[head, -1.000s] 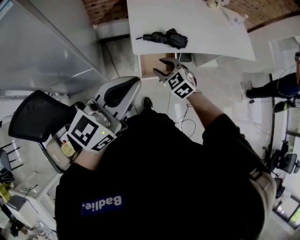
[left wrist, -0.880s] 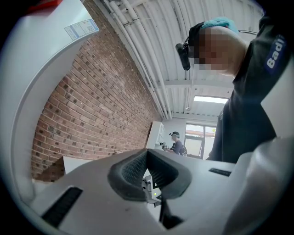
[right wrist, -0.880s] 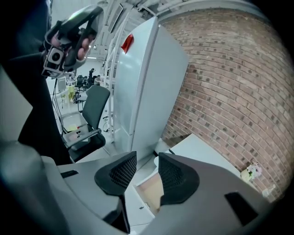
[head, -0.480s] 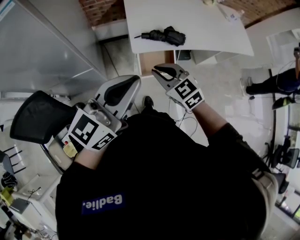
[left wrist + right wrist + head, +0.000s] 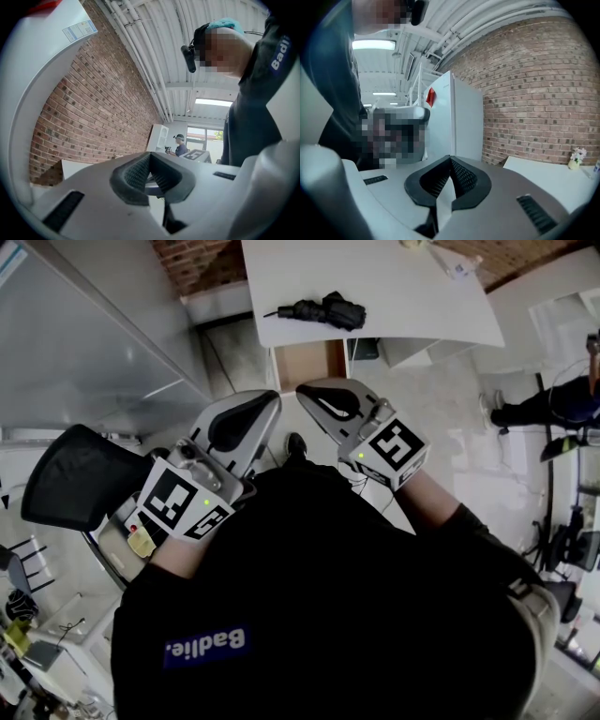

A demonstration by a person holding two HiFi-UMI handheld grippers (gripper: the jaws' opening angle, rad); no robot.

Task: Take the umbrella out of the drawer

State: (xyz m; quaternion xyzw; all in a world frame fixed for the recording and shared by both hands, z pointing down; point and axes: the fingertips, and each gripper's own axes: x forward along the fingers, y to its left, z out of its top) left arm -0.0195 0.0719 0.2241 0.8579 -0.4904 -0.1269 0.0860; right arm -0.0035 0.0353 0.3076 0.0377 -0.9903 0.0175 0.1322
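Currently L gripper [image 5: 150, 158] & R gripper [image 5: 450, 161] both closed, empty; umbrella [image 5: 319, 310], prob. folded, on table [image 5: 412, 296]

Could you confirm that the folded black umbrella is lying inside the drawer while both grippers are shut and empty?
Not quite: the head view shows the umbrella lying on the white table, not inside the drawer. The left gripper and right gripper are shut and empty.
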